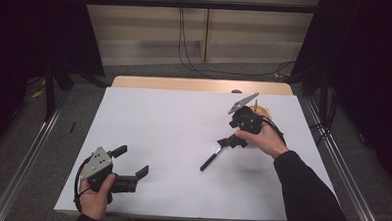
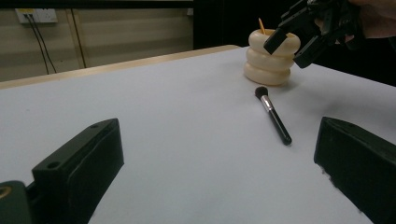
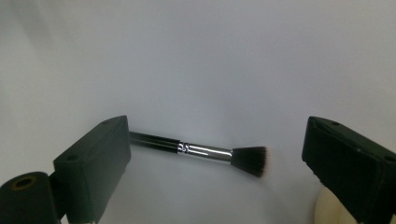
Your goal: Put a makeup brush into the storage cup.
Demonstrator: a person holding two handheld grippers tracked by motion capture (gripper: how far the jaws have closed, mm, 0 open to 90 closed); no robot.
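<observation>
A black-handled makeup brush (image 1: 212, 159) with a silver ferrule lies flat on the white table sheet (image 1: 173, 134). My right gripper (image 1: 228, 134) hovers open just above its bristle end. In the right gripper view the brush (image 3: 201, 151) lies crosswise between the wide-apart jaws of the right gripper (image 3: 217, 135), untouched. A cream ringed holder (image 2: 272, 58) with a thin orange stick in it stands behind the brush (image 2: 273, 116); the right gripper (image 2: 289, 51) is in front of its top. My left gripper (image 1: 131, 161) rests open near the front left, empty; its jaws frame the left gripper view (image 2: 219, 140).
The holder (image 1: 262, 111) is mostly hidden behind the right hand in the high view, and its edge (image 3: 327, 210) shows by the right jaw. A wooden table edge (image 1: 200, 84) runs along the back. Metal rails flank the table; cables hang on the far wall.
</observation>
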